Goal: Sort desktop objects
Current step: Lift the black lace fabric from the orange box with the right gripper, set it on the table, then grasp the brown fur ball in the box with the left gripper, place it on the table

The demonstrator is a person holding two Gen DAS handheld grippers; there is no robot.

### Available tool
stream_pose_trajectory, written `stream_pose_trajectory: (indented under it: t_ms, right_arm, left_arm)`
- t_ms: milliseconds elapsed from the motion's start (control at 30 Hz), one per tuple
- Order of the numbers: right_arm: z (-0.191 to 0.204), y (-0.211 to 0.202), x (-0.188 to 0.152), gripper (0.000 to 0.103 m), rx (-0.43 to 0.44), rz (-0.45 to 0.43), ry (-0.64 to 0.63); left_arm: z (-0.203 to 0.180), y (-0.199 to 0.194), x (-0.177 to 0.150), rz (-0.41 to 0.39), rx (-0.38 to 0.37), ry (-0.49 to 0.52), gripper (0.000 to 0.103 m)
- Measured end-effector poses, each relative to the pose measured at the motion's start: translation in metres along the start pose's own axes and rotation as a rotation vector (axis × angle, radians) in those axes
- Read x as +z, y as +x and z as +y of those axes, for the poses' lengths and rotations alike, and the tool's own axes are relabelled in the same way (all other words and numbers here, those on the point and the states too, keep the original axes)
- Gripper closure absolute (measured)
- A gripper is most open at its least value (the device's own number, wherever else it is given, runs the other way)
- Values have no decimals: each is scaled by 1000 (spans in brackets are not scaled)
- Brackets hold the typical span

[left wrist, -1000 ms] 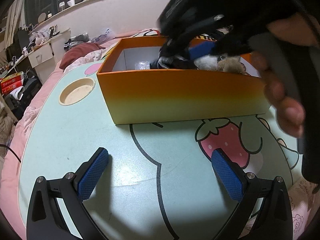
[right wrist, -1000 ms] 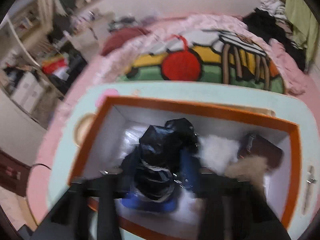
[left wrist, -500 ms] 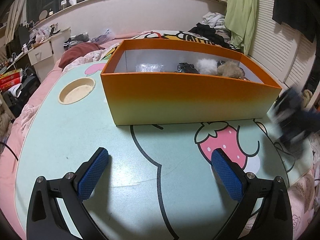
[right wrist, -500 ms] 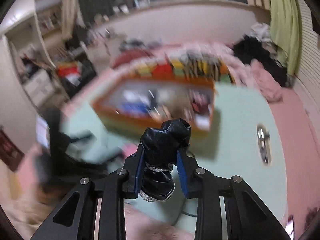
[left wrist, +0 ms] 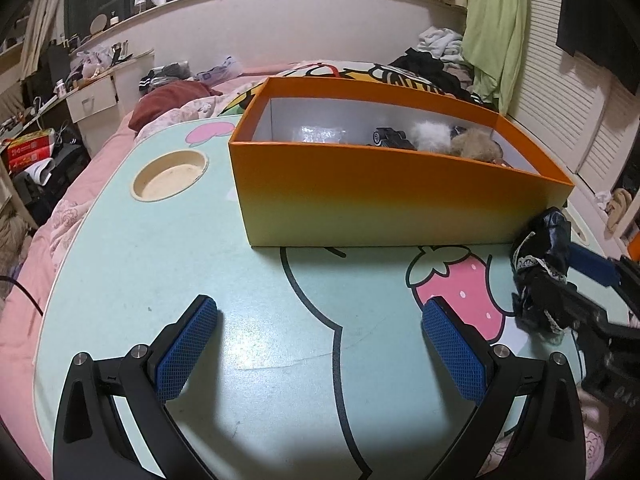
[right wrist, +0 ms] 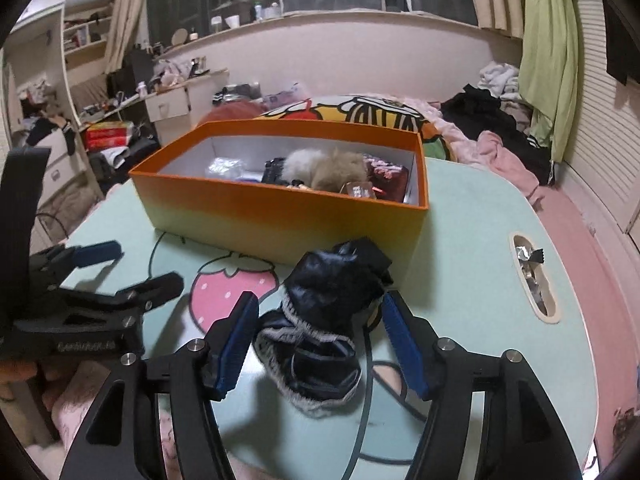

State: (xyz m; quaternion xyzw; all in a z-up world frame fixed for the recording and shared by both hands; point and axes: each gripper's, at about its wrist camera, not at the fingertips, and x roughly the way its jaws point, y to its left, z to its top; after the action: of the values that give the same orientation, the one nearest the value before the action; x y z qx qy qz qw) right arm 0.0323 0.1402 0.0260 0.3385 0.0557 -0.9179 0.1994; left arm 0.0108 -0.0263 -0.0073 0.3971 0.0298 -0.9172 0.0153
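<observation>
An orange box (left wrist: 392,196) stands on the mint-green table (left wrist: 160,248); it also shows in the right wrist view (right wrist: 280,212). Inside lie fluffy pom-poms (right wrist: 324,166), a small black toy car (left wrist: 390,138), a clear packet (right wrist: 222,168) and a dark red pouch (right wrist: 390,174). A black shiny bundle with grey lace trim (right wrist: 320,320) lies on the table in front of the box, between the pads of my right gripper (right wrist: 320,340), which is open around it. It also shows in the left wrist view (left wrist: 542,272). My left gripper (left wrist: 320,344) is open and empty over the table.
A round cup recess (left wrist: 170,176) is sunk in the table at the left. A slot with foil scraps (right wrist: 532,276) is at the table's right edge. A bed with pink bedding (right wrist: 500,148) and piled clothes surrounds the table. My left gripper (right wrist: 100,276) sits left of the bundle.
My right gripper lifted the black bundle out of the box, carried it to the table in front of the box, and opened around it. The left gripper has stayed still.
</observation>
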Motion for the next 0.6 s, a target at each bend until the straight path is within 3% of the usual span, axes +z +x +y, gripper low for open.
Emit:
stream_pose_trajectory:
  t_ms: [400, 467, 600]
  right_arm:
    - [11, -9, -6, 39, -12, -13, -33]
    - [11, -9, -8, 39, -9, -7, -31]
    - [7, -14, -18, 39, -1, 5, -24]
  left_arm:
    - [1, -2, 0, -4, -20, 1, 1]
    - [3, -5, 0, -14, -21, -8, 12]
    - [5, -33, 6, -99, -75, -11, 18]
